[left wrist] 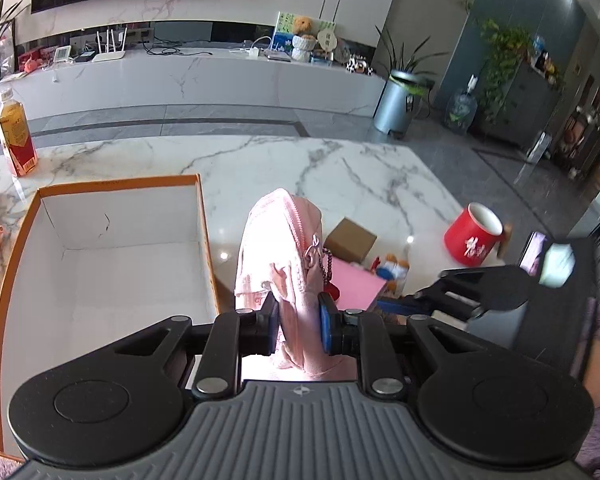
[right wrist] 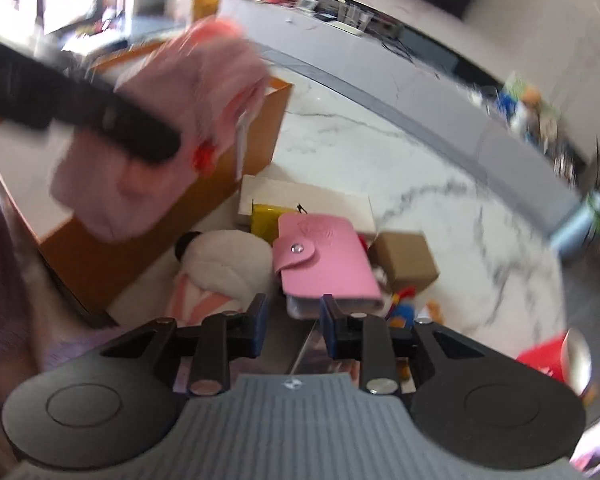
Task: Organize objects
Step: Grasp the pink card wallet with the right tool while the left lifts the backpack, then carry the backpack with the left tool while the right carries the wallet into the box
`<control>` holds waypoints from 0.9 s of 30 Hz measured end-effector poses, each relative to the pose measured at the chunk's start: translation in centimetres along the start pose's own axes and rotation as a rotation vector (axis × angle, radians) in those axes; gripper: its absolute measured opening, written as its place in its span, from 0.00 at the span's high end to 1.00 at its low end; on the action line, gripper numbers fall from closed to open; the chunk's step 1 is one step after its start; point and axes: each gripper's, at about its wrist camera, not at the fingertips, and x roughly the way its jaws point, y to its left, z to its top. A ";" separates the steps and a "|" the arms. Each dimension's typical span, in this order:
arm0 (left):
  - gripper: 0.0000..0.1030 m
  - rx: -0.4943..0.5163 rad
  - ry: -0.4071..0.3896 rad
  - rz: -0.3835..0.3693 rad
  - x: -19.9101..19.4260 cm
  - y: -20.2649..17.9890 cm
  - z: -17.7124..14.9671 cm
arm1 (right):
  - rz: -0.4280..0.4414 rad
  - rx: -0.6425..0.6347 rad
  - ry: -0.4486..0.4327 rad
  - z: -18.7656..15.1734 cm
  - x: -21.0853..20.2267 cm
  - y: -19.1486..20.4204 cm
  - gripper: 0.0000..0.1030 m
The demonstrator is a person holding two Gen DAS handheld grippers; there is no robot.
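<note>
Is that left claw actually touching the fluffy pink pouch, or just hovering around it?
Touching. In the left wrist view the left gripper has both blue pads pressed into the pink pouch, the fabric pinched between them and the pouch held above the marble table.

The right wrist view is motion-blurred, smearing the pink pouch (right wrist: pixel 160 128); the red mug (right wrist: pixel 548 360) is half hidden.

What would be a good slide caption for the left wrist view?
Left gripper lifts a pink zip pouch beside the empty orange-edged box.
</note>
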 end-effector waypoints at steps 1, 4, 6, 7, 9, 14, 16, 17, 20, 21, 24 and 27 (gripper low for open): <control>0.78 -0.009 -0.012 -0.005 -0.2 0.4 0.3 | -0.028 -0.079 0.005 0.3 0.6 0.8 0.63; 0.78 -0.036 -0.045 -0.023 -1.0 1.8 1.1 | -0.099 -0.297 0.050 0.9 2.6 2.8 0.61; 0.78 -0.048 -0.065 -0.023 -1.3 2.7 1.5 | -0.131 -0.402 0.081 1.1 3.6 3.8 0.60; 0.78 -0.052 -0.072 -0.017 -1.4 3.2 1.6 | -0.143 -0.444 0.097 1.2 4.2 4.1 0.58; 0.77 -0.066 -0.077 -0.007 -1.4 4.3 1.7 | -0.166 -0.522 0.130 1.4 5.5 4.6 0.56; 0.77 -0.121 -0.049 0.014 -0.9 7.6 0.9 | -0.241 -0.657 0.192 1.5 8.2 5.9 0.56; 0.77 -0.143 -0.034 0.021 -0.7 8.7 0.4 | -0.253 -0.675 0.212 1.7 8.8 6.2 0.56; 0.77 -0.156 -0.026 0.022 -0.9 9.6 0.1 | -0.260 -0.681 0.225 1.7 9.0 6.3 0.56; 0.77 -0.175 -0.012 0.022 -1.0 11.0 -0.6 | -0.282 -0.700 0.258 1.7 9.7 6.5 0.59; 0.77 -0.177 -0.010 0.023 -1.1 11.3 -0.8 | -0.290 -0.709 0.262 1.6 9.7 6.6 0.60; 0.77 -0.178 -0.005 0.027 -1.7 12.1 -1.5 | -0.312 -0.724 0.268 1.8 9.5 6.8 0.66; 0.77 -0.176 0.006 0.034 -2.3 12.9 -2.1 | -0.344 -0.720 0.258 2.3 8.7 6.7 0.77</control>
